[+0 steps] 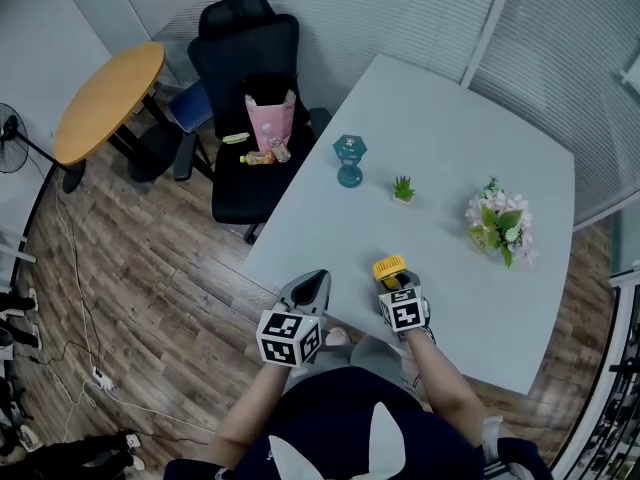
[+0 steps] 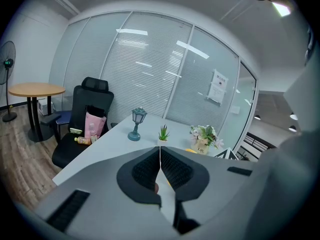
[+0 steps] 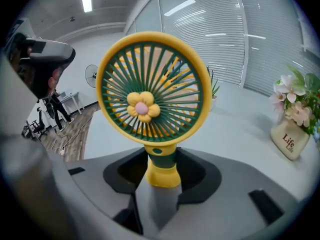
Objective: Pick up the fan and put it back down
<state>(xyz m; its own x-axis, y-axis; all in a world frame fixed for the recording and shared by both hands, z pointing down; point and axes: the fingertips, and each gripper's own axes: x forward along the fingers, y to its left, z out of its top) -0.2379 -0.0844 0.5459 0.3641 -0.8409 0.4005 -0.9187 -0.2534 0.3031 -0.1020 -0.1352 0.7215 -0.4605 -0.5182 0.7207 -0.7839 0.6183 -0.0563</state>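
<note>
A small yellow fan (image 3: pixel 150 91) with green blades and a flower at its hub stands upright on the pale table (image 1: pixel 470 148), near its front edge. In the head view the fan (image 1: pixel 390 267) shows just past my right gripper (image 1: pixel 392 284). In the right gripper view my right gripper (image 3: pixel 161 160) has its pads against both sides of the fan's green and yellow stem. My left gripper (image 1: pixel 317 280) hovers at the table's front left edge, a short way left of the fan. Its pads meet at the tip (image 2: pixel 160 151) with nothing held.
Farther back on the table stand a teal lantern (image 1: pixel 349 158), a small green plant (image 1: pixel 403 189) and a flower pot (image 1: pixel 500 223). A black chair (image 1: pixel 245 98) with a pink bag (image 1: pixel 270 118) stands left of the table, a round wooden table (image 1: pixel 110 93) beyond it.
</note>
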